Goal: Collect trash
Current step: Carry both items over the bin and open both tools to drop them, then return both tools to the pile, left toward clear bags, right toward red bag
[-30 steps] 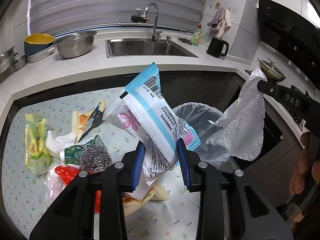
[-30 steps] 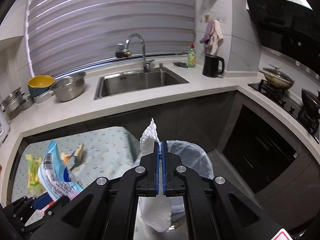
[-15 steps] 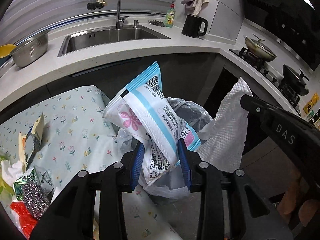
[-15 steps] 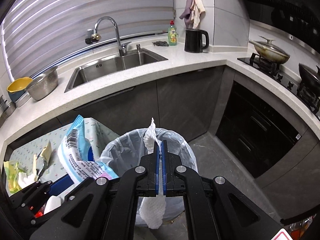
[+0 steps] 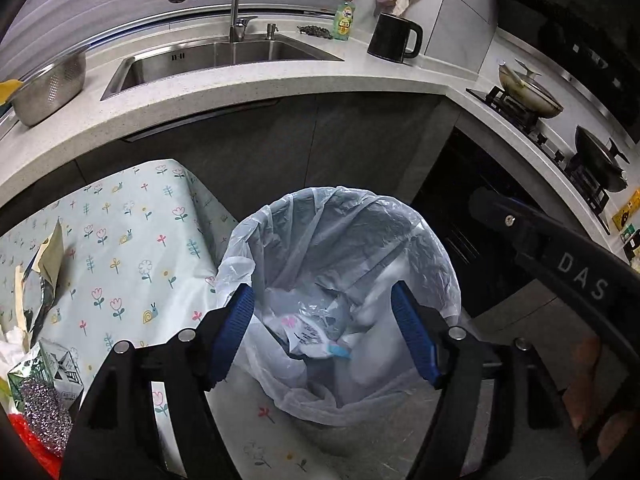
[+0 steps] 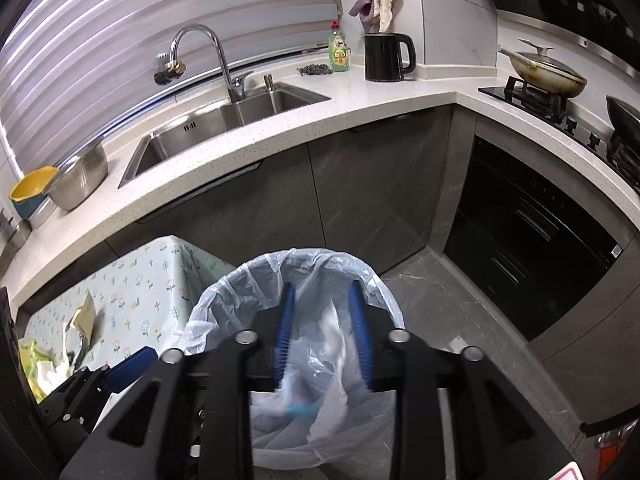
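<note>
Kitchen, lined bin point(image 5: 344, 248); wrapper point(image 5: 310, 334) inside in left view only; both jaws just opened, empty.

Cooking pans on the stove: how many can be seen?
2. A lidded pan sits on the nearer burner, closer to the counter corner. A dark pan sits on the next burner, at the right; the right wrist view cuts it off. More may be out of frame.

Both tools are matte black plastic frames with triangular cut-outs and round silver screw heads at the joints. The left gripper point(image 5: 324, 334) and the right gripper point(image 6: 323, 338) each end in two ribbed blue pads. White letters "DAS" mark the side of the right one's black arm.
</note>
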